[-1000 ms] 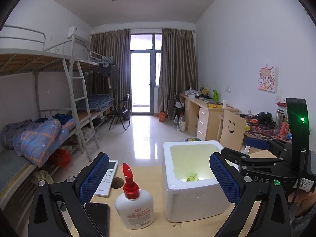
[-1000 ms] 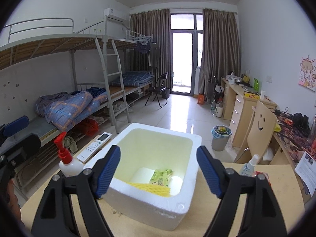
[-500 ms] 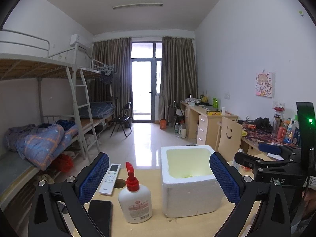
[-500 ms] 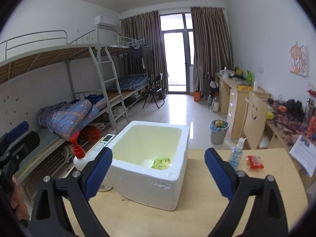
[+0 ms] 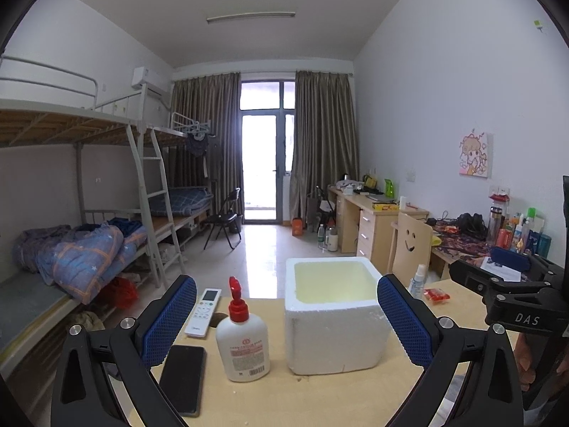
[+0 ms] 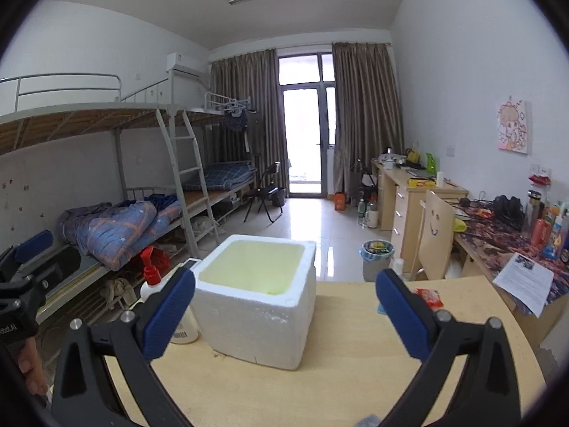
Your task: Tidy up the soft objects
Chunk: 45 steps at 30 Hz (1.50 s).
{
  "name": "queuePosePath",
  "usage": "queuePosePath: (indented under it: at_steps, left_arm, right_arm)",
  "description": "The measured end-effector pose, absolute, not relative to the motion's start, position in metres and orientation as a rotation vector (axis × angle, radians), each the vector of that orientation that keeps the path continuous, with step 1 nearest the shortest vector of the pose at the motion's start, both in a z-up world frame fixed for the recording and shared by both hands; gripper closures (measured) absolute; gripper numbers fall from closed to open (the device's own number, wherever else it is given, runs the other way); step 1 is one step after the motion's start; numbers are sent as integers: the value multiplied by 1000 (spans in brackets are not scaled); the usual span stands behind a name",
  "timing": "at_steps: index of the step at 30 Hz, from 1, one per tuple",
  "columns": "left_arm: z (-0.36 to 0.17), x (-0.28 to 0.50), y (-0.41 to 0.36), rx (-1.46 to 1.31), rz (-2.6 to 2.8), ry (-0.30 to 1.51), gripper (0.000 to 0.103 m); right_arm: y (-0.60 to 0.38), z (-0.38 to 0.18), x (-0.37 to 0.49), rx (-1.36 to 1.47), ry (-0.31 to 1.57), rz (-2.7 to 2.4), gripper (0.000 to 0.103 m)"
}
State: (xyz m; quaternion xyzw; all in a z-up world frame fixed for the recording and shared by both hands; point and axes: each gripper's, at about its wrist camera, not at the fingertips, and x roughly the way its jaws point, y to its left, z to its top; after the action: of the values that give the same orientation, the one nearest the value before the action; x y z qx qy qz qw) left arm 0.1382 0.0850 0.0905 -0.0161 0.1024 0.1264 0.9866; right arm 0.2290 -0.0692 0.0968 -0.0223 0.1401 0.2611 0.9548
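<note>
left gripper point(image 5: 286, 316): jaws wide apart, holding nothing; above table point(image 5: 355, 398) | right gripper point(image 6: 284, 311): jaws wide apart, holding nothing | foam box point(image 5: 334, 316): upright on table, between bottle point(image 5: 243, 341) and red packet point(image 5: 436, 294); contents hidden | phone point(image 5: 182, 373): beside bottle

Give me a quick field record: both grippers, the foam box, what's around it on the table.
left gripper: open, empty
right gripper: open, empty
foam box: upright on table, contents not visible
pump bottle: left of box
phone: flat, left of bottle
remote: behind bottle
red packet: right of box
</note>
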Motion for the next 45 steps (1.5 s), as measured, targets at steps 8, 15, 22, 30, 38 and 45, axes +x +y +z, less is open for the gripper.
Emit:
queuePosePath:
  at_steps: [8, 15, 22, 30, 38, 45]
  left_arm:
    - [87, 114, 63, -29, 230, 186, 1]
    - [81, 96, 50, -26, 223, 163, 1]
    - [68, 83, 43, -36, 217, 166, 1]
    - [60, 71, 39, -42, 215, 163, 1]
    - [52, 61, 35, -72, 214, 147, 1]
    - [42, 59, 30, -67, 226, 165, 1]
  right_arm:
    - [-87, 90, 193, -68, 229, 500, 0]
    - [-100, 85, 155, -127, 121, 465, 0]
    - [-117, 77, 140, -78, 122, 519, 0]
    - [-122, 64, 133, -64, 160, 505, 0]
    - [-135, 45, 132, -6, 178, 506, 0]
    - [-147, 32, 130, 68, 183, 522, 0]
